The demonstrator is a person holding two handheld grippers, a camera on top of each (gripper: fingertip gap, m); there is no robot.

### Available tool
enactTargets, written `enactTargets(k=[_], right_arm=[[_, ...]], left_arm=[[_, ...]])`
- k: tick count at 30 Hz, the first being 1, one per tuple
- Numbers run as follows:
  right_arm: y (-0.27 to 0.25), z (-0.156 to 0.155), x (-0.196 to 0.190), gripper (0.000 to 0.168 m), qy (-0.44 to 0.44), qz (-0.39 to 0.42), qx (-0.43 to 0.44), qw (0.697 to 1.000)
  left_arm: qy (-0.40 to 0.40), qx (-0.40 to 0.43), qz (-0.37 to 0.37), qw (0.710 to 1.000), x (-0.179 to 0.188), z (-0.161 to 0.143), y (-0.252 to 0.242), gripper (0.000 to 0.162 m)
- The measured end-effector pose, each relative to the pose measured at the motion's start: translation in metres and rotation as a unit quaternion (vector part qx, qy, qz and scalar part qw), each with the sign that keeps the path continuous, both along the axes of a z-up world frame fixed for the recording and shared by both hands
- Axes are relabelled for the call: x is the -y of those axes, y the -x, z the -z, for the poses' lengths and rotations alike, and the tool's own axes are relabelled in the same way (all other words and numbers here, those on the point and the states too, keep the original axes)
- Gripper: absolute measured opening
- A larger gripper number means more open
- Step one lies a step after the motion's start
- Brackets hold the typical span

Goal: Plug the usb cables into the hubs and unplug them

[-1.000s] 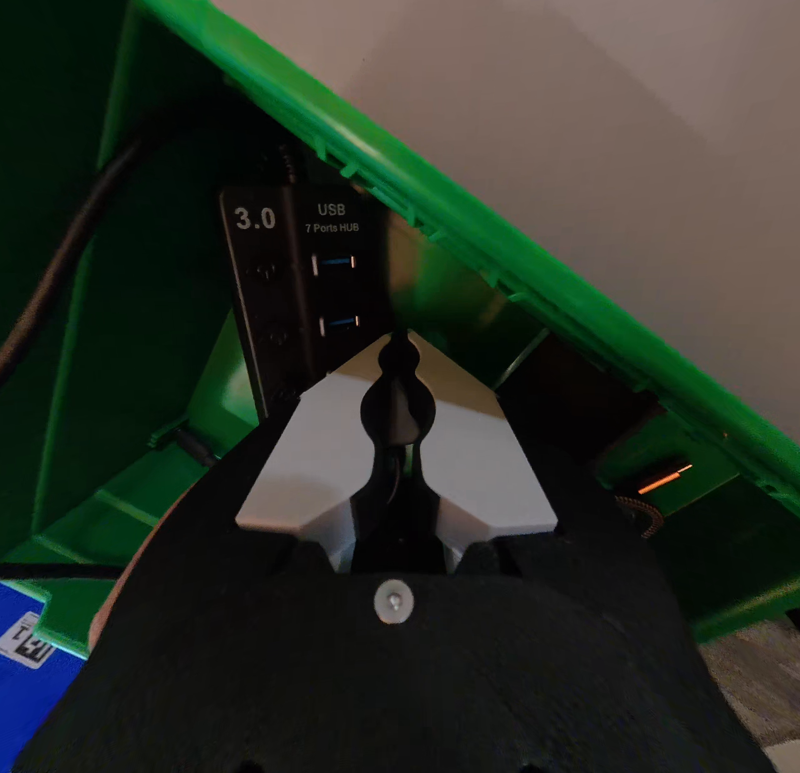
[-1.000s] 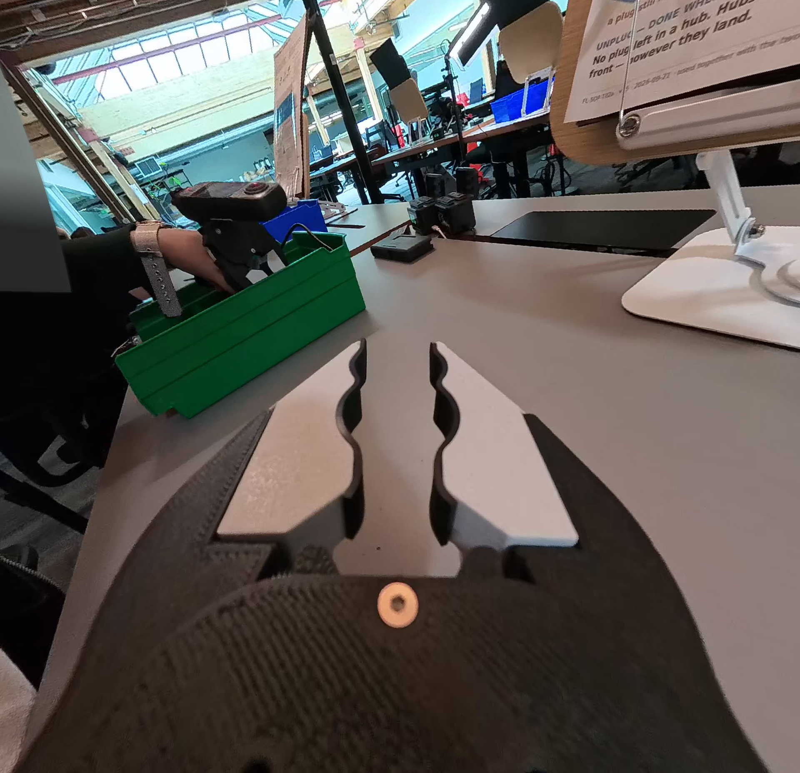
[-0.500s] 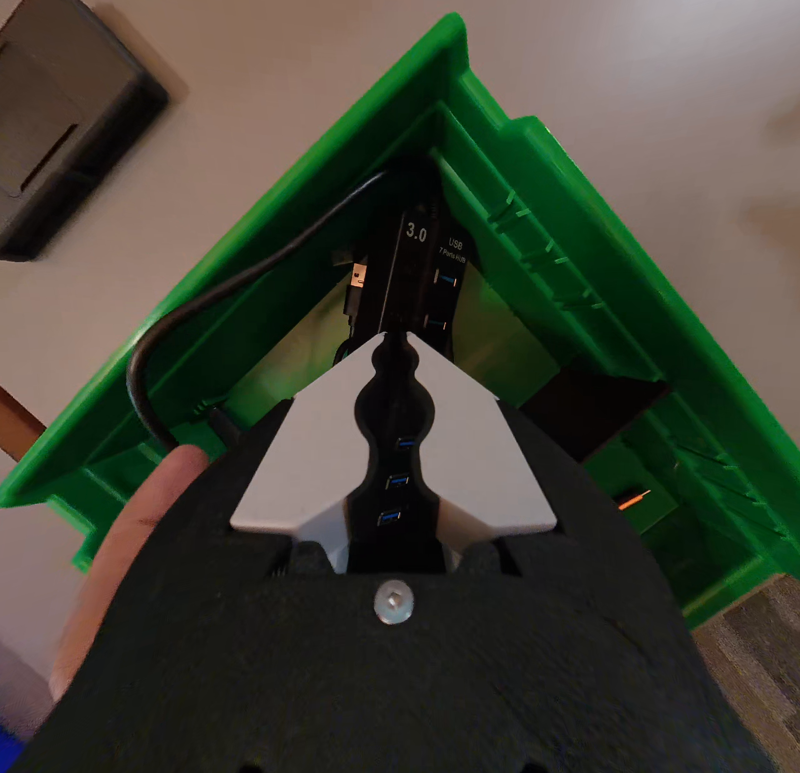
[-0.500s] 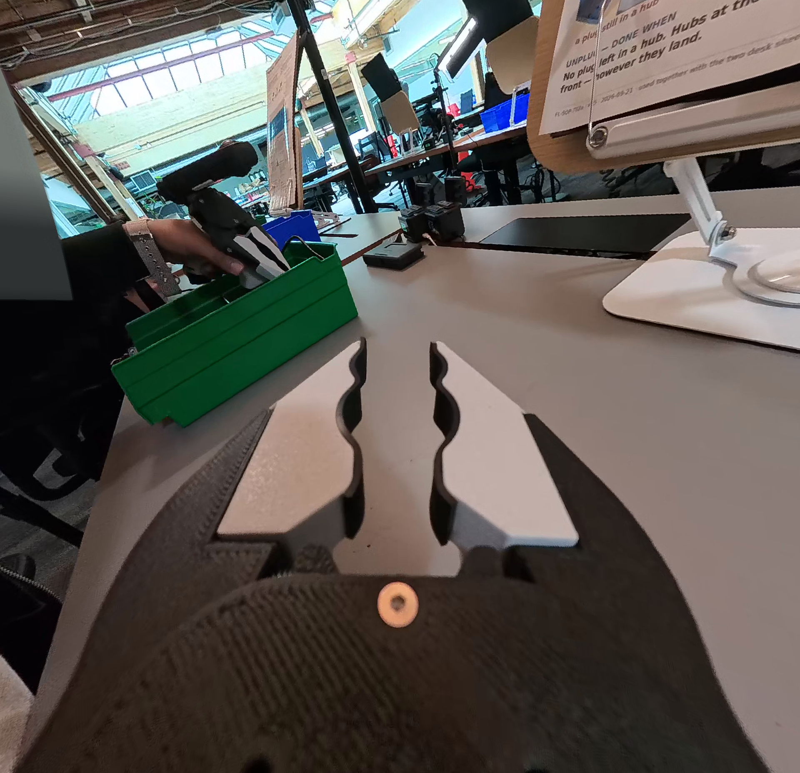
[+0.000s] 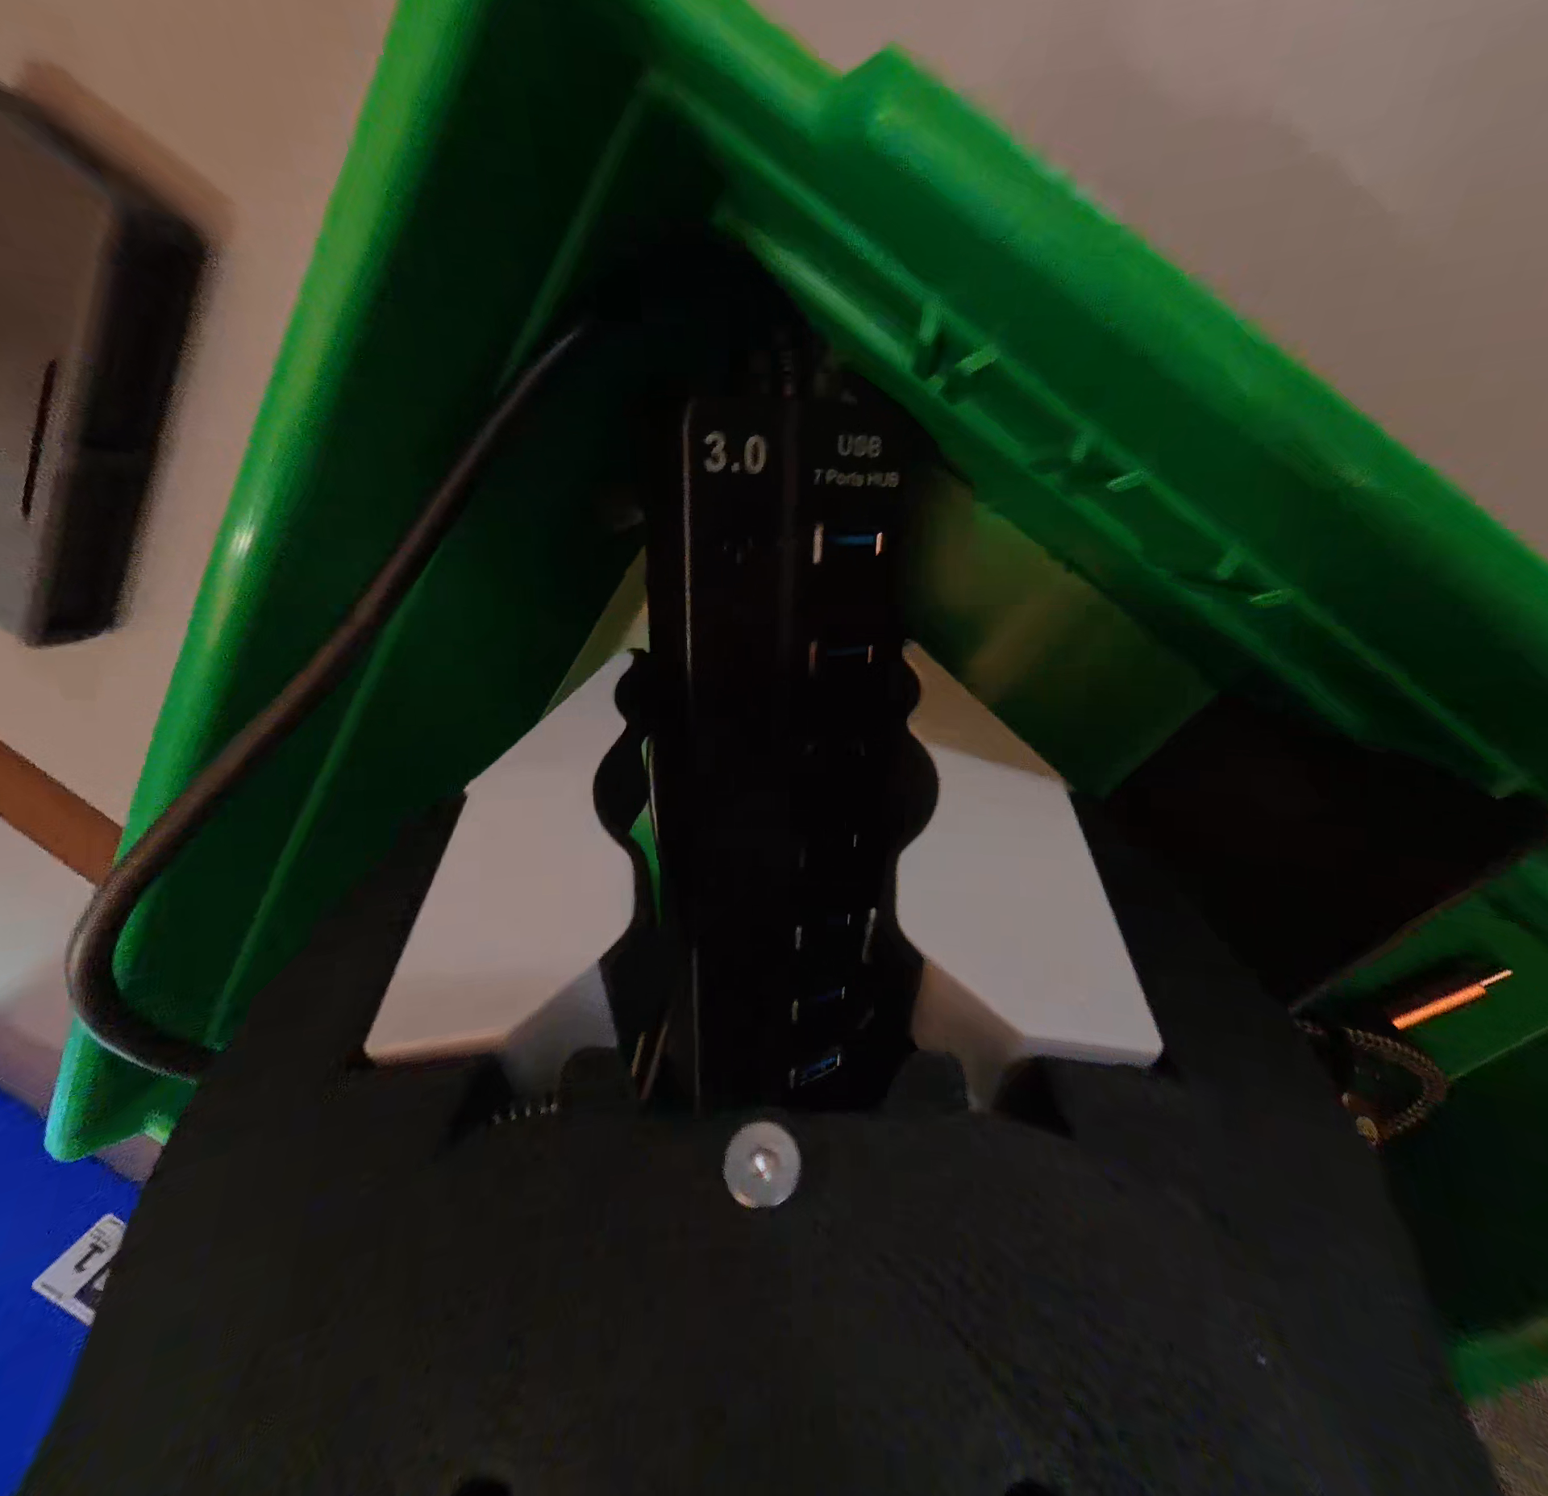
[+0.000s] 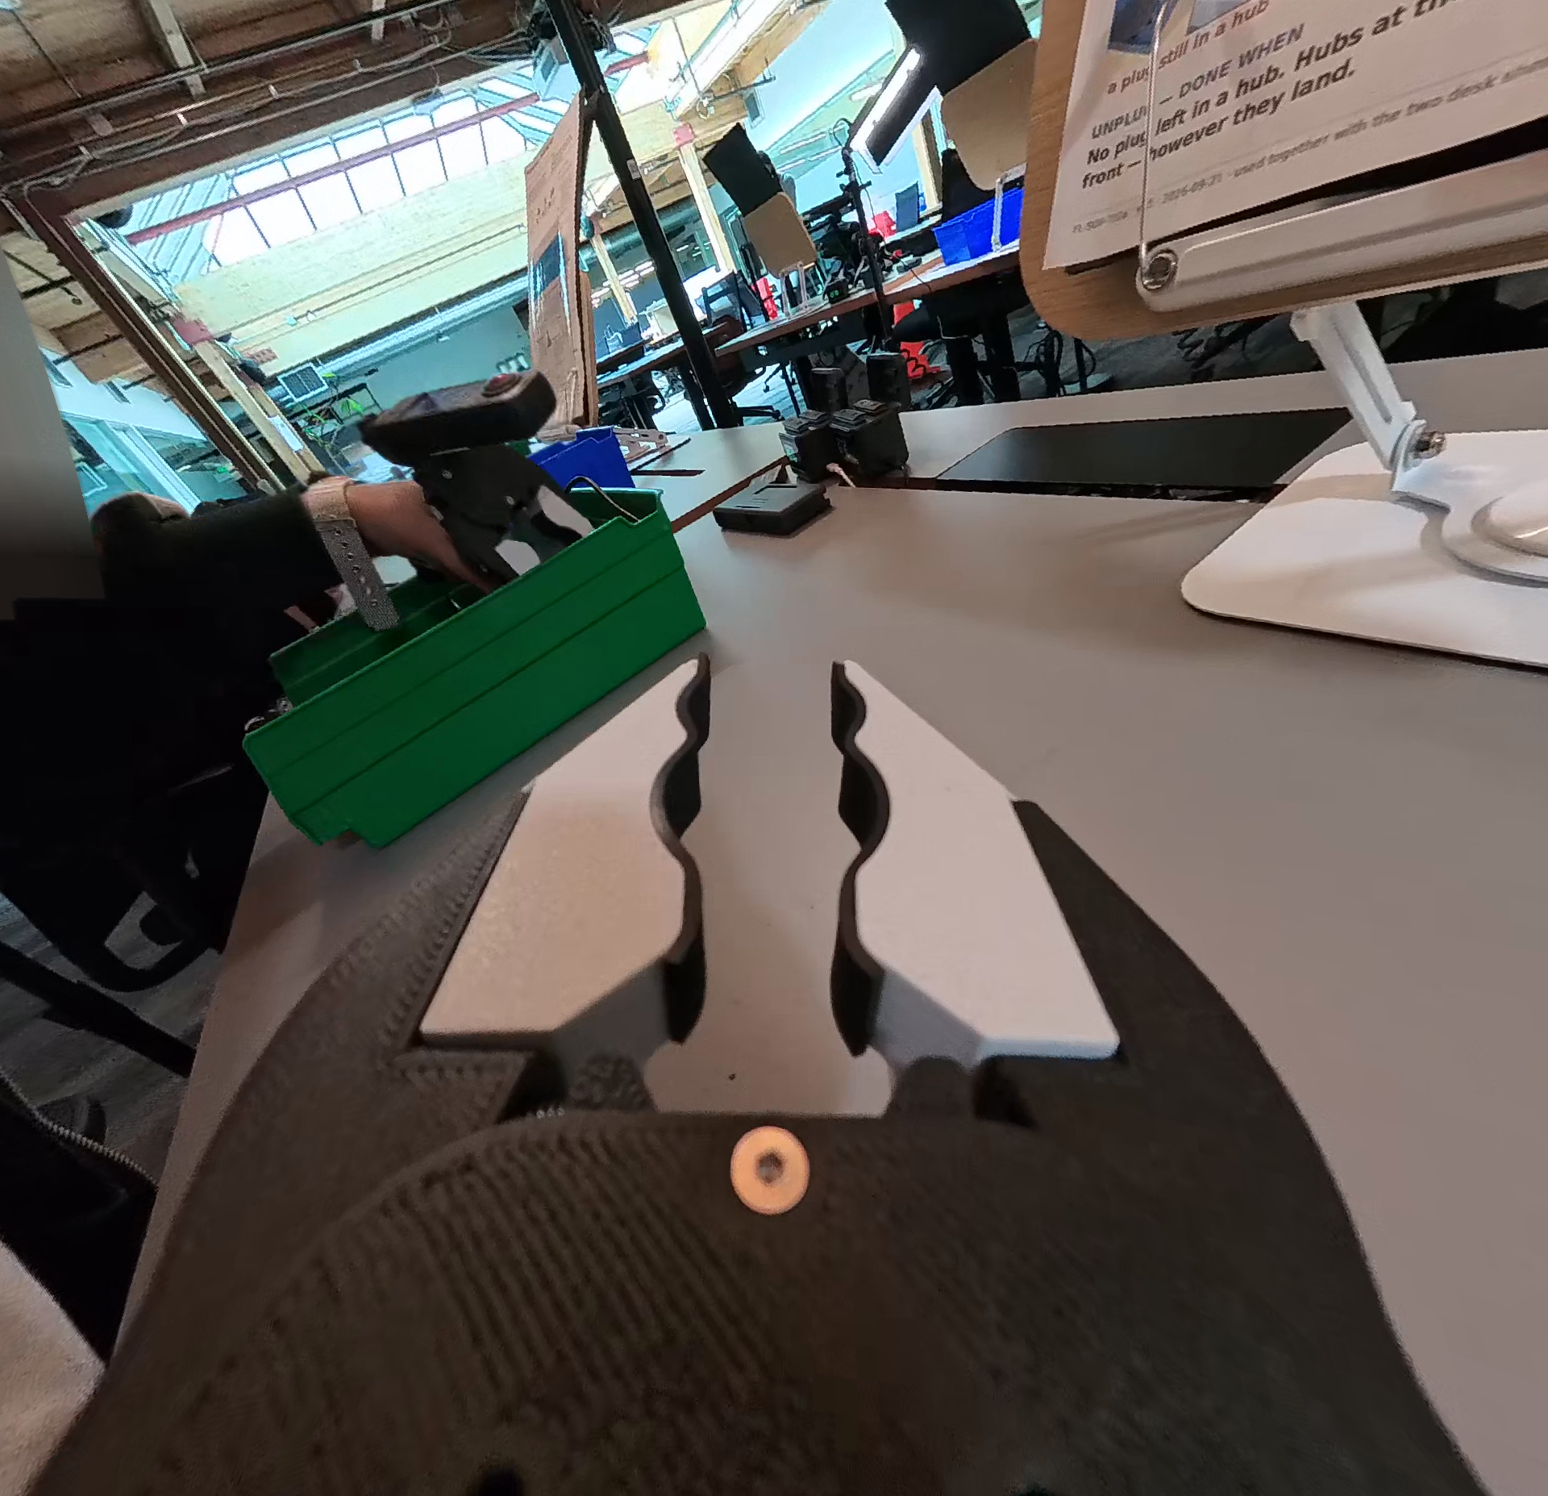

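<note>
L gripper point(image 5: 766, 702) is reached down into the green bin point(image 5: 1089, 417), and the black hub point(image 5: 779, 743) is seen lying lengthwise betw. its jaws. The jaws stand spread about as wide as the hub, one wavy pad at each long edge. Whether the pads are actually pressed on the hub can't be told (frame is dim and blurred). The hub's far end, w/ its printed face and two blue-lit ports, is left sticking out ahead of the fingertips toward the bin's corner. Its black cable point(image 5: 318, 685) is run off to the left of the jaws and looped over the bin rim. A braided cable point(image 5: 1390, 1070) is seen low to the right of the jaws, in a neighbouring section.

R gripper point(image 6: 771, 685) is held over the bare grey table point(image 6: 1173, 827), jaws parted, nothing betw. them. The bin is well off to their left.

Risks, as judged:
- If the hub is lifted on a loose or off-centre hold, it could be tipped or dropped back into the bin, since the long front end is unsupported.
- The looped cable could be snagged on the rim, so the hub gets tugged sideways out of the jaws.
- No plug is yet in hand, so the plugging step appears not begun.
</note>
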State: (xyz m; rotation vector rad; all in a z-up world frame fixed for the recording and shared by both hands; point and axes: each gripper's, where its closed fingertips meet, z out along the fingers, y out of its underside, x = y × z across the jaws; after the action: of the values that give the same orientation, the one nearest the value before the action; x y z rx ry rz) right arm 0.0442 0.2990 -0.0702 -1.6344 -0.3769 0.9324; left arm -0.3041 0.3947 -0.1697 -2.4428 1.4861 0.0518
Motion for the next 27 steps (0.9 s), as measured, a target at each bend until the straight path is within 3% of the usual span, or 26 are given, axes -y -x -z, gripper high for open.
enactTargets(k=[5,11,14,19,22,27], right_arm=[[-0.009,-0.002,0.003,0.028,-0.016,0.015,0.026,0.999],[-0.016,-0.004,0.000,0.027,0.002,0.018,-0.021,1.000],[-0.014,-0.008,0.000,0.027,0.012,0.011,-0.047,0.999],[-0.018,-0.012,0.003,0.027,0.004,0.017,-0.038,0.999],[-0.025,-0.013,0.004,0.026,0.001,0.028,-0.031,0.999],[-0.030,-0.011,0.003,0.026,0.009,0.036,-0.040,0.999]], left_arm=[[-0.038,0.013,-0.026,0.999,-0.004,-0.024,0.005,0.059],[-0.105,0.131,-0.179,0.969,-0.024,-0.072,0.035,0.057],[-0.099,0.111,-0.211,0.966,-0.027,-0.057,0.054,0.057],[-0.168,0.026,-0.176,0.970,-0.032,-0.042,0.058,0.060],[-0.170,0.003,-0.180,0.969,-0.031,-0.038,0.062,0.064],[-0.193,0.022,-0.208,0.959,-0.026,-0.055,0.060,0.073]])
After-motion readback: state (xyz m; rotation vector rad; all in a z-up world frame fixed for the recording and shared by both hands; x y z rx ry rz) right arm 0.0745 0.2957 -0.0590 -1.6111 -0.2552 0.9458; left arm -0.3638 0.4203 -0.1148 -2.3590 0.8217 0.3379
